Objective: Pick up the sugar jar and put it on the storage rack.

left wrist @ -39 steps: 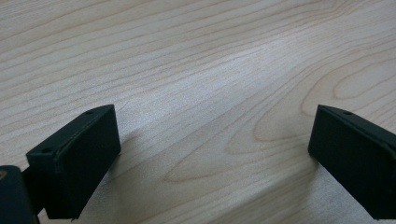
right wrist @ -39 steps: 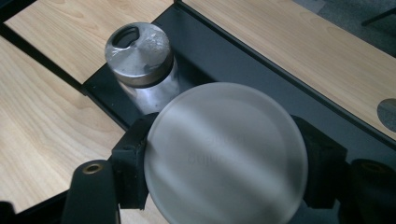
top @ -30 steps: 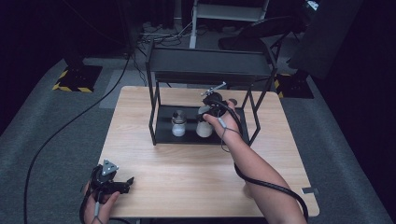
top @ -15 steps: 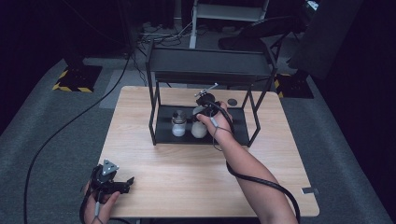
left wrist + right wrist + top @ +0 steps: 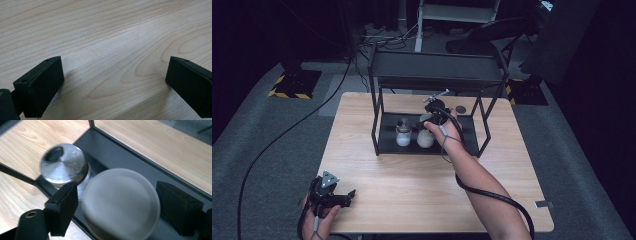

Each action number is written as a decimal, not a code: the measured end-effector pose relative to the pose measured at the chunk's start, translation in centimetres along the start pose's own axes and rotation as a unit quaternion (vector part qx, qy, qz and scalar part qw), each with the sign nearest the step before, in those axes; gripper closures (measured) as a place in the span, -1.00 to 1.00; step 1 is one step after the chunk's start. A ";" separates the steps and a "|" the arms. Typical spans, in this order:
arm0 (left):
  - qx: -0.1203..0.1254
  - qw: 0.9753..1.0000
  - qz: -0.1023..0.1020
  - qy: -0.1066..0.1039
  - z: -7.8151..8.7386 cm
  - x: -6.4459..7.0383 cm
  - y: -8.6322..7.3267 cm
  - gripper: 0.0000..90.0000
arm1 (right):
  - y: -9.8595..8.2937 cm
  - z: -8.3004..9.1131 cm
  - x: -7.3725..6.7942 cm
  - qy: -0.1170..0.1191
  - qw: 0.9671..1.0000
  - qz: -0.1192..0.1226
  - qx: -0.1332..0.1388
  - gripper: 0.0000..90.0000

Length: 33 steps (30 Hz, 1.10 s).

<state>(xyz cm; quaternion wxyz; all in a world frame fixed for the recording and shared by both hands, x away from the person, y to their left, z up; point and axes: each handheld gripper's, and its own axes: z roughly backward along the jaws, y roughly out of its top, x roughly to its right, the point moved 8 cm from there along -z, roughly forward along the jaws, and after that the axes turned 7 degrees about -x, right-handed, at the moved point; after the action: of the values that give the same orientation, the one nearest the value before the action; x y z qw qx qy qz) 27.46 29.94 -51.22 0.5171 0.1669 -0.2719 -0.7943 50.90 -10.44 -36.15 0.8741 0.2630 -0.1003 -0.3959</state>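
Our right tongs [image 5: 117, 212] are spread wide around the white round-lidded jar [image 5: 121, 203], one jaw on each side. Whether they're actually touching it, we can't tell. That jar sits on the bottom tray of the black metal frame shelf [image 5: 387, 131], just beside a small glass shaker with a shiny metal cap [image 5: 63, 165]. Our left tongs [image 5: 112, 85] are wide open too, holding nothing, down low over the light wooden desk [image 5: 412, 185] near its front left corner.
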 end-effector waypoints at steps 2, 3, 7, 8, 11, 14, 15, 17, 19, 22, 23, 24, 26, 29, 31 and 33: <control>0.000 1.000 0.000 0.000 0.0 0.0 0.0 -0.97 | -0.3 0.6 -0.1 -0.005 1.000 0.001 0.007 -0.64; -0.001 1.000 -0.001 0.000 0.0 0.0 0.0 -0.97 | -0.4 1.0 0.0 -0.006 1.000 0.003 0.013 -0.66; 0.000 1.000 0.000 0.000 0.0 0.0 0.0 -0.97 | -1.2 2.9 -0.3 -0.004 1.000 -0.006 0.030 -0.71; 0.000 1.000 0.000 0.000 0.0 0.0 0.0 -0.97 | -1.5 3.4 -0.4 -0.005 0.999 -0.007 0.034 -0.72; 0.000 1.000 0.000 0.000 0.0 0.0 0.0 -0.97 | -2.2 4.7 -0.7 -0.013 0.999 -0.006 0.039 -0.79; 0.000 1.000 0.000 0.000 0.0 0.0 0.0 -0.97 | -3.0 5.9 -0.8 -0.015 0.999 -0.005 0.048 -0.80; 0.000 1.000 0.000 0.000 0.0 0.0 0.0 -0.97 | -3.3 6.3 -0.8 -0.015 0.999 -0.003 0.051 -0.81; 0.000 1.000 0.000 0.000 0.0 0.0 0.0 -0.97 | -4.0 7.0 -0.8 -0.013 0.998 -0.002 0.058 -0.81; 0.000 1.000 0.000 0.000 0.0 0.0 0.0 -0.97 | -4.7 7.6 -0.9 -0.015 0.998 0.001 0.062 -0.81; 0.000 1.000 0.000 0.000 0.0 0.0 0.0 -0.97 | -5.7 8.4 -1.1 -0.017 0.998 0.001 0.065 -0.81; 0.000 1.000 0.000 0.001 0.0 0.0 0.0 -0.97 | -6.0 8.7 -1.2 -0.017 0.998 0.002 0.066 -0.81; 0.000 1.000 0.000 0.000 0.0 0.0 0.0 -0.97 | -6.3 9.0 -1.2 -0.017 0.998 0.003 0.067 -0.81; 0.000 1.000 0.000 0.000 0.0 0.0 0.0 -0.97 | -7.0 9.6 -1.2 -0.016 0.997 0.004 0.070 -0.81; 0.000 1.000 0.000 0.000 0.0 0.0 0.0 -0.97 | -7.8 10.4 -1.2 -0.015 0.997 0.005 0.073 -0.83; 0.000 1.000 0.000 0.001 0.0 0.0 0.0 -0.97 | -8.4 11.0 -1.2 -0.017 0.997 0.008 0.076 -0.83; 0.000 1.000 0.000 0.000 0.0 0.0 0.0 -0.97 | -9.0 11.6 -1.1 -0.017 0.997 0.009 0.077 -0.83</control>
<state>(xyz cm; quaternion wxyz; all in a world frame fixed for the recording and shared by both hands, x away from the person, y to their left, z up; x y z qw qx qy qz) 27.49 29.91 -51.22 0.5173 0.1671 -0.2716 -0.7942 40.01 -18.99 -31.23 0.8529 0.3219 -0.1472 -0.3837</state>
